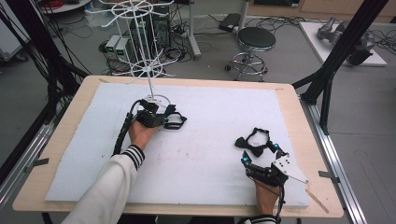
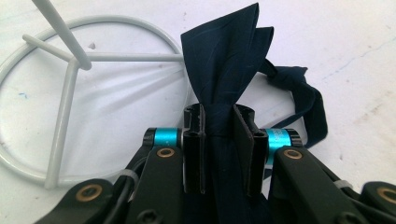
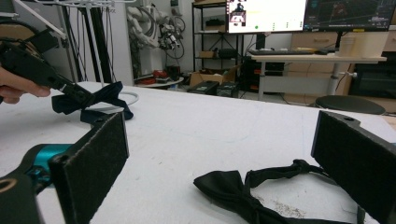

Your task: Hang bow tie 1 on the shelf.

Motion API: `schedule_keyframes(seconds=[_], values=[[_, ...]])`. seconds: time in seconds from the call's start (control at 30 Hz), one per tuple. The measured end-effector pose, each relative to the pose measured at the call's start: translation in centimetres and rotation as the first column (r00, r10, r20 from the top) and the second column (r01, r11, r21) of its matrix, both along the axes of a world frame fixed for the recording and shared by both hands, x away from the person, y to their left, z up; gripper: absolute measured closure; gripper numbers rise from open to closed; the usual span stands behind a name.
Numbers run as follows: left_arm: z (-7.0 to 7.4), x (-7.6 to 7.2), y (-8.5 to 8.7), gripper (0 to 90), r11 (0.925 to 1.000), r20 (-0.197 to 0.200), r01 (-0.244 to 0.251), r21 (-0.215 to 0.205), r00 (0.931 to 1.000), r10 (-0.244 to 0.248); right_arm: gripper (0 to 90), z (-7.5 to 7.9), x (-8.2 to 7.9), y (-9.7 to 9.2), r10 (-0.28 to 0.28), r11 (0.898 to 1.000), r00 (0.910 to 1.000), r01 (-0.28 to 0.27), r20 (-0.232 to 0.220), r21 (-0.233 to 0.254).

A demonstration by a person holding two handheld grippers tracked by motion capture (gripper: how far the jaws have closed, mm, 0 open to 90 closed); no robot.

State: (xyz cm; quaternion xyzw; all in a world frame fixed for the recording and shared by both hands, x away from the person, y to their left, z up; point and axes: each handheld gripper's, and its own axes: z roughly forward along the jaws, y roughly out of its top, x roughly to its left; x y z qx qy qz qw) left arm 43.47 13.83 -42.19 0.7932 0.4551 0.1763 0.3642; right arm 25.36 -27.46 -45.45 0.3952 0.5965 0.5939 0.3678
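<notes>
Left gripper (image 2: 219, 135) clamped on navy bow tie (image 2: 224, 65)

Jaws pinch the bow tie at its knot, near the table's far-left area, beside the white rack base (image 2: 60, 116); wings fan away from the jaws, lower part hidden. Right gripper (image 3: 219, 154) stands wide, black bow tie (image 3: 247, 189) between jaws, partly cut off

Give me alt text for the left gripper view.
The left gripper is shut on a dark navy bow tie, pinched at its middle, with the strap trailing right. Behind it, a white wire stand base rests on the white table cover.
</notes>
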Motion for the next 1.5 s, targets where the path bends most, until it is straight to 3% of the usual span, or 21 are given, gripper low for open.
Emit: schedule_keyframes(seconds=[0.23,0.47,0.97,1.5], values=[[0.1,-1.0,0.8,75.4,0.9994,0.049,0.012,-0.032,0.9988,-0.010,3.3,0.0,0.0,0.0,0.000,1.000,1.0000,0.000,-0.005,0.003],[0.8,-2.6,2.0,75.5,0.9953,0.113,0.063,-0.073,0.9921,-0.055,3.3,0.0,0.0,0.1,-0.003,1.000,1.0000,0.003,-0.004,-0.001],[1.7,-5.7,4.2,75.5,0.9772,0.226,0.174,-0.122,0.9635,-0.143,3.3,0.0,0.0,0.1,-0.008,1.000,0.9999,0.008,-0.008,-0.006],[2.5,-7.1,6.3,75.5,0.9567,0.279,0.243,-0.160,0.9408,-0.192,3.3,0.0,0.0,0.2,-0.017,1.000,0.9998,0.017,-0.009,-0.013]])
